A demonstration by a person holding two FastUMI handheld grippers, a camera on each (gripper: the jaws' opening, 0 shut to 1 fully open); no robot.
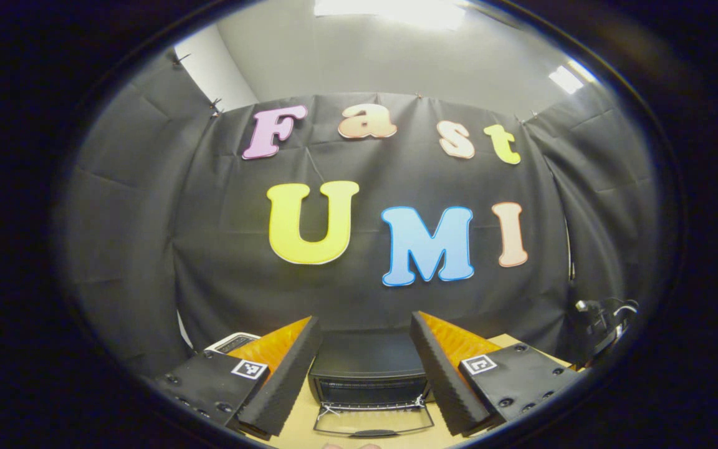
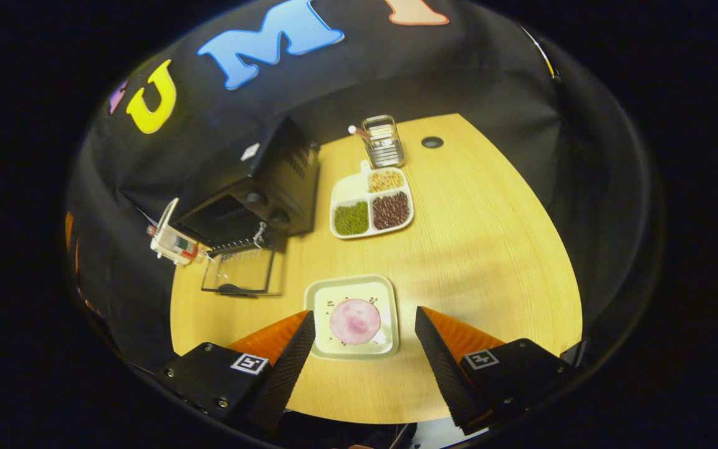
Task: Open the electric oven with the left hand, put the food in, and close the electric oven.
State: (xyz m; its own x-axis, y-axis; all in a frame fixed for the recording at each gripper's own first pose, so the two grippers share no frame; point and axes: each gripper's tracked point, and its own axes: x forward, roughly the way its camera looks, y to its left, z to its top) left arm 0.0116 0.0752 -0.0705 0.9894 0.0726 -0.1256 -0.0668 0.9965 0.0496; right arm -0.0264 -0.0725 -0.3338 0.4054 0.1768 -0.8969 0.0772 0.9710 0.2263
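Right gripper view: my right gripper (image 2: 365, 349) hovers, fingers apart, over the food (image 2: 355, 321) on its plate (image 2: 316, 324). Oven (image 2: 253, 193) door (image 2: 239, 271) lies open on the tabletop (image 2: 490, 249); left gripper (image 1: 365, 368) spread, facing it.

— What is carried by the table (image 2: 490, 249)?

— A black oven (image 2: 259, 187) is set at its back left edge, its glass door (image 2: 239, 270) laid flat on the wood. A tray (image 2: 371, 202) with three sorts of beans is placed just beside the oven. Behind the tray, a metal holder (image 2: 384, 140) is stood upright.

— And nearer the front?

— A square plate (image 2: 321, 293) with a pink round food (image 2: 355, 321) on it is seen there. A dark hole (image 2: 432, 142) is cut near the far edge.
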